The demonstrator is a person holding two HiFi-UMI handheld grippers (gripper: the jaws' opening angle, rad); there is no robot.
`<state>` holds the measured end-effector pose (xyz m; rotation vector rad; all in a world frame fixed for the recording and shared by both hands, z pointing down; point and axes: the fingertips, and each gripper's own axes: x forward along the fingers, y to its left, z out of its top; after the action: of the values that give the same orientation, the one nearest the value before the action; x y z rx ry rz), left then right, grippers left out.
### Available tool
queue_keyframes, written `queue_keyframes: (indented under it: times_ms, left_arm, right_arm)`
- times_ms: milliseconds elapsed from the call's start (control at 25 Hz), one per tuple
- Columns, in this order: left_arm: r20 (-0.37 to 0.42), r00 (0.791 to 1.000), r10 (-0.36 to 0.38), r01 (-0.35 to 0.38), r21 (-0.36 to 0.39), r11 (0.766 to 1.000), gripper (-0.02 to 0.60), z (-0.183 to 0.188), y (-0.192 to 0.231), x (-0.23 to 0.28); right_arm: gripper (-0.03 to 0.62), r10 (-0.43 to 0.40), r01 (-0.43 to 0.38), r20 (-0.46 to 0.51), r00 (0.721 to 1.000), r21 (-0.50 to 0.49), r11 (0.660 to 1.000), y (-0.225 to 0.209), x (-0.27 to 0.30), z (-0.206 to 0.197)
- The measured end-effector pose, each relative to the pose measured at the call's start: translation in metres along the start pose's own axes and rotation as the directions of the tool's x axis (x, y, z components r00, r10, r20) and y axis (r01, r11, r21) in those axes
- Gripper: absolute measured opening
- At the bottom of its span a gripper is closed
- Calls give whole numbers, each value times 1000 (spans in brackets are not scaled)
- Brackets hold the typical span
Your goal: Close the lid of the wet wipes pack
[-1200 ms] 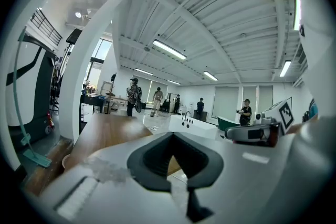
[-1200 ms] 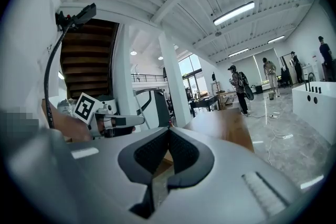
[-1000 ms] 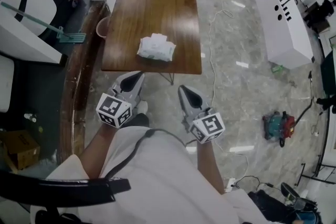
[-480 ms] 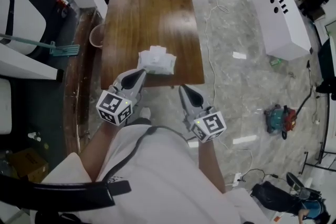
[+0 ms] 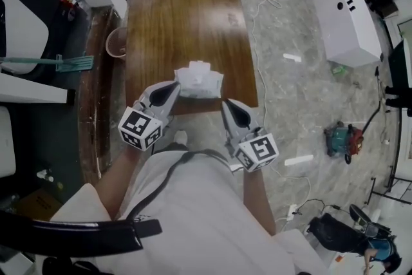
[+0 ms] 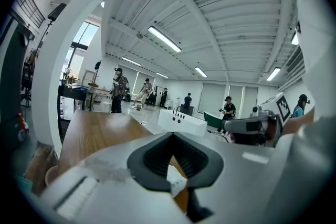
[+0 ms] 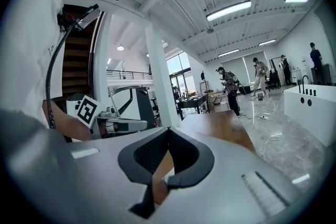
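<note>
Both grippers have moved up to the brown wooden table [image 5: 187, 9] since a second ago. The soft white wet wipes pack [image 5: 201, 84] at its near edge now sits just ahead of the left gripper [image 5: 171, 88]. That one and the right gripper [image 5: 230, 109] both have their jaws pressed together with nothing in them. Still the approach, I'd say. Next up is pushing what looks like the raised lid [image 5: 199, 66] flat.

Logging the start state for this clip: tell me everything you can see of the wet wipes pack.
The wet wipes pack is a white, soft-looking, slightly crumpled pouch, roughly rectangular. It lies flat on the brown wooden table, close to the table's near edge. A small white part juts out at its far side, perhaps the open lid; it is too small to be sure. It rests on the table alone. The left gripper points at its left end from just beside it; contact is unclear.
</note>
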<state>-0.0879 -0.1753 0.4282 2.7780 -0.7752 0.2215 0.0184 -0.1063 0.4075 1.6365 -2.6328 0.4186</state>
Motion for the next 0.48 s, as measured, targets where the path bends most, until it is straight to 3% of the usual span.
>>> queue_keyframes:
  times_ms: [480]
  left_arm:
    - [-18, 1000, 8, -8, -20, 1000, 2, -9, 24, 21]
  right_arm:
    - [9, 18, -17, -17, 1000, 25, 1000, -14, 25, -5]
